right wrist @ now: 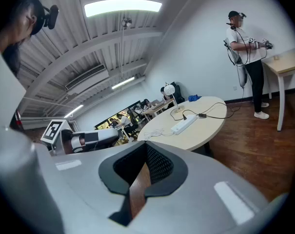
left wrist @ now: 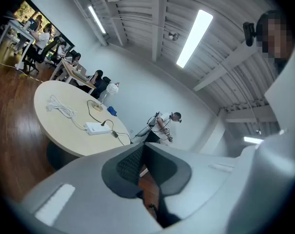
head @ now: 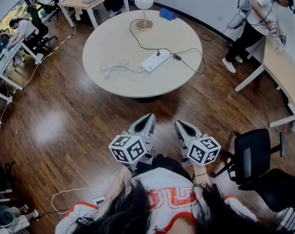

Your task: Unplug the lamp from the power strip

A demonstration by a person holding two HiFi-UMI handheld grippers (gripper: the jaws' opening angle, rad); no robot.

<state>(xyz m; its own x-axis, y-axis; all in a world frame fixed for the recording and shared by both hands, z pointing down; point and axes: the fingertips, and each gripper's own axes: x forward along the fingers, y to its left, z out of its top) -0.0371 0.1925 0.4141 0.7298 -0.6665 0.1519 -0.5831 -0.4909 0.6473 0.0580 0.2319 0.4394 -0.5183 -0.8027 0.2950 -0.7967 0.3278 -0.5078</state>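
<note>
Left gripper [left wrist: 145, 147]: jaws pressed together, nothing between them; only a sliver of floor shows behind the pads. Right gripper [right wrist: 146, 147]: jaws likewise pressed together and empty. In the head view both sit low at centre frame, side by side, close to my body and well apart from the table [head: 123, 77].

Surface: a round, pale beige table in the upper middle of the head view, on a dark central base.
- Lamp [head: 144, 1]: white globe shade on a brass-coloured stem and base, upright at the far edge of the table.
- Black lamp cord [head: 137, 43]: runs in a loop from the base to the power strip [head: 155, 61], with its plug seated in the strip.
- Power strip: white, lying flat and slanted, right of the table's centre.
- White cable [head: 113, 68]: leaves the strip's lower-left end and lies bundled to its left.
- A second black lead [head: 188, 57] loops off toward the table's right edge.

Room: glossy dark wood floor [head: 54, 111]. A black office chair [head: 252, 157] stands at lower right. A person [head: 254, 13] stands at upper right beside another table [head: 284, 72]. Desks with seated people fill the upper left corner. A blue object [head: 168, 14] lies beyond the round table near the wall.
</note>
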